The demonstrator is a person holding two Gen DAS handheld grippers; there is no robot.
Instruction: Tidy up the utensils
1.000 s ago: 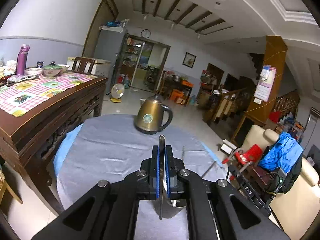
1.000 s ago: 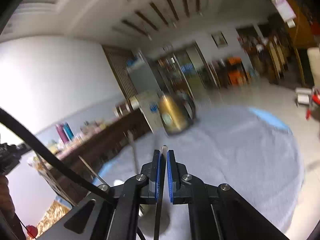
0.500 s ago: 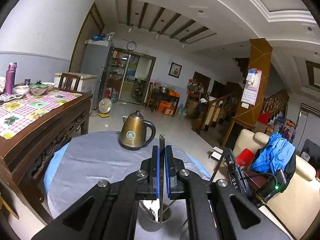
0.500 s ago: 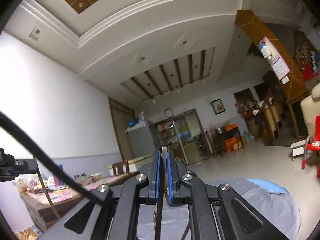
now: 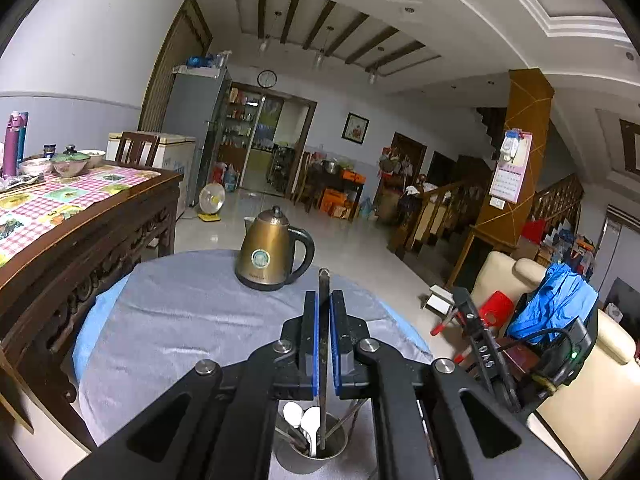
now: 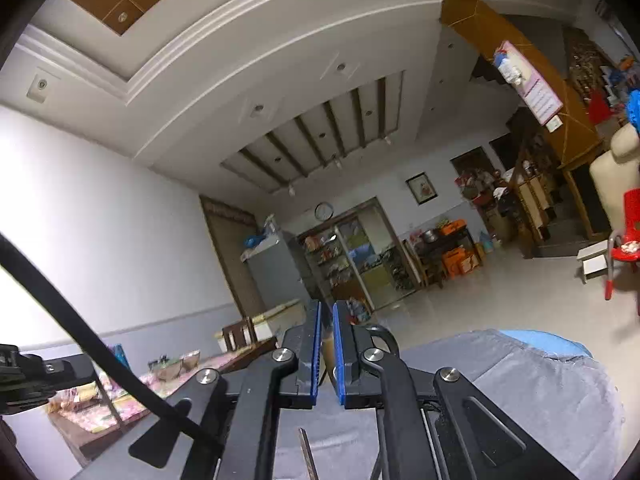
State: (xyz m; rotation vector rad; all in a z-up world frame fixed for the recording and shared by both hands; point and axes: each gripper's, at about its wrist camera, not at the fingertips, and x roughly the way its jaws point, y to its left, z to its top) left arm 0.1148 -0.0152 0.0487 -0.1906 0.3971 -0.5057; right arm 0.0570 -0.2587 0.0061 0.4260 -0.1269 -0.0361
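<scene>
While your left hand-held gripper [image 5: 323, 338] clamps a slim metal utensil handle [image 5: 323, 320] upright, its lower end hangs inside the steel cup [image 5: 310, 454] just below, where spoons [image 5: 302, 418] already stand, so it looks ready to drop in. Your right hand-held gripper [image 6: 326, 354] is closed on something thin I cannot identify, tilted up off the grey-clothed counter [image 5: 172, 312]. Farther back, the brass kettle [image 5: 270, 256] sits clear.

Brass kettle [image 5: 272, 254] upright on grey cloth [image 5: 168, 320]; checked table [image 5: 60, 200] left, bowls blurry.
</scene>
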